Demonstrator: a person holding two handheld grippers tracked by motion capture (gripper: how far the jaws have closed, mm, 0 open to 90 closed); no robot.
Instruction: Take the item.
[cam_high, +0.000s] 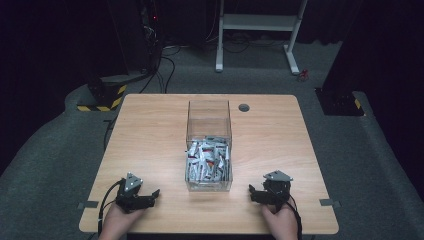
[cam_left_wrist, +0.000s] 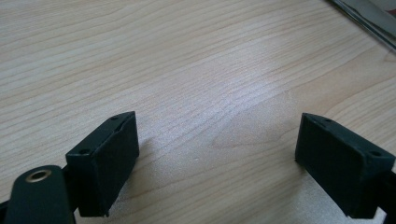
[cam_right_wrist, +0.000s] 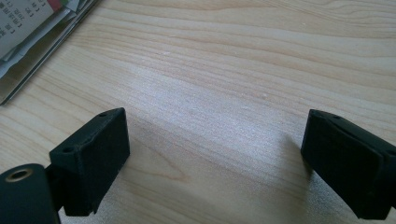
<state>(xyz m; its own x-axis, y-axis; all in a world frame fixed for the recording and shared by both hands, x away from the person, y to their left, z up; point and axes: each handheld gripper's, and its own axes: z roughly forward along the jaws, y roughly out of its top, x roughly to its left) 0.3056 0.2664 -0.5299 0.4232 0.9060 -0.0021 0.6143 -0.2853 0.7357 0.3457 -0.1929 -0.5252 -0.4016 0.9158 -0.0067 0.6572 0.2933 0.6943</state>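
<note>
My left gripper (cam_high: 150, 196) rests low on the wooden table (cam_high: 150, 130) near its front edge, jaws spread wide with nothing but bare wood grain between them in the left gripper view. My right gripper (cam_high: 256, 192) sits the same way on the other side, jaws wide apart and empty. Both point inward toward the clear plastic box (cam_high: 209, 120) that stands between them, open at the top and part-filled with small sachets (cam_high: 207, 162) lying in a loose heap at its near end.

I judge the step in hand to be a first reach into that box. To do it well I would lift a gripper above the wall before crossing it, come down on a sachet lying on top of the heap, and keep the other gripper ready to steady the box.

The walls are transparent and easy to misjudge, so clipping the rim is the main risk. Either side of the box has plenty of bare tabletop; the front edge lies close behind both hands.
</note>
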